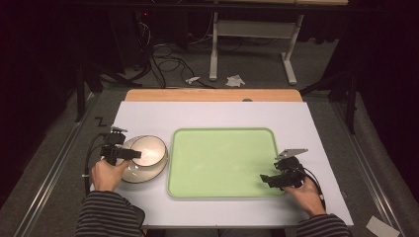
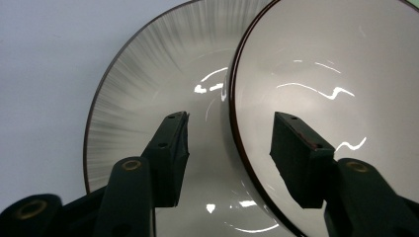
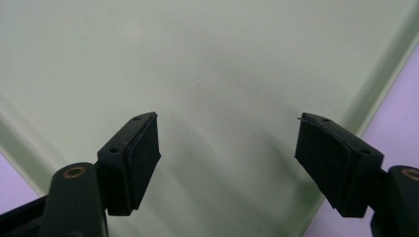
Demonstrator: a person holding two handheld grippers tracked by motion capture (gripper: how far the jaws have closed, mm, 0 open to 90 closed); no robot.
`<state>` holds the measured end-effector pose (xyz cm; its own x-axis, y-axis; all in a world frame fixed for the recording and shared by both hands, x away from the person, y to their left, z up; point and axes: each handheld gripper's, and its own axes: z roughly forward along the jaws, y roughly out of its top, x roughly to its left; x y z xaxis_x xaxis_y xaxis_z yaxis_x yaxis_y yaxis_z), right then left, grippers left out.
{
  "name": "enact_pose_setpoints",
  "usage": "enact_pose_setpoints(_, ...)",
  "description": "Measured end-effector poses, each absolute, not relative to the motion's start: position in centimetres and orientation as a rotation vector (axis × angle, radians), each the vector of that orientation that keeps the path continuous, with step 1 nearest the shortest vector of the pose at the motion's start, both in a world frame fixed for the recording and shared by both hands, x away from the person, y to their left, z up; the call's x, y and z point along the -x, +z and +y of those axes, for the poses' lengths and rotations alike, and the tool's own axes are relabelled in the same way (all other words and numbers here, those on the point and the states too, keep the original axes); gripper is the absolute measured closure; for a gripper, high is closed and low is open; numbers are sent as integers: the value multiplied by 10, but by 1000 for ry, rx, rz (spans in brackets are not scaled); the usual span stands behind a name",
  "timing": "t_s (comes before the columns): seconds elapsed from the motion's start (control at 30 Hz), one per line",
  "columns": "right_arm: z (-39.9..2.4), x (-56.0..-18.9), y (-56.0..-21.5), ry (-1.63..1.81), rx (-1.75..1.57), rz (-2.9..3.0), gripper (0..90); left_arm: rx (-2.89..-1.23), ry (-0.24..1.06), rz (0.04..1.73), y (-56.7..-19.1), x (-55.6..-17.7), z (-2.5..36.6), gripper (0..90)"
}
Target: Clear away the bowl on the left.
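Observation:
A white bowl [image 1: 150,149] with a dark rim sits on a ribbed grey plate [image 1: 143,176] at the left of the table. My left gripper [image 1: 129,154] is open, its jaws straddling the bowl's near rim. In the left gripper view one jaw is over the plate [image 2: 148,74], the other inside the bowl [image 2: 336,64], and the left gripper [image 2: 230,143] holds nothing. A pale green tray [image 1: 222,160] lies in the middle. My right gripper [image 1: 269,180] hovers open over its front right corner. In the right gripper view the right gripper [image 3: 227,148] is above the tray [image 3: 207,64].
A white mat [image 1: 212,116] covers the table, with a wooden strip [image 1: 212,95] along the far edge. A small black piece [image 1: 101,120] lies off the mat's left edge. Cables and a white stand [image 1: 252,44] are on the floor beyond.

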<state>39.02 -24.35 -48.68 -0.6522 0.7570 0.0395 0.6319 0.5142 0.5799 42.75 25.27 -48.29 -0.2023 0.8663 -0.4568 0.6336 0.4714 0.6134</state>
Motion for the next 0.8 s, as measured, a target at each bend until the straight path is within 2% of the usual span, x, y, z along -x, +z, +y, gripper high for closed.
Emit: enact_pose_setpoints(0.8,-244,-390,-487,837,-1182,2536,265,-1262,299,1947,-488,-430,254,693)
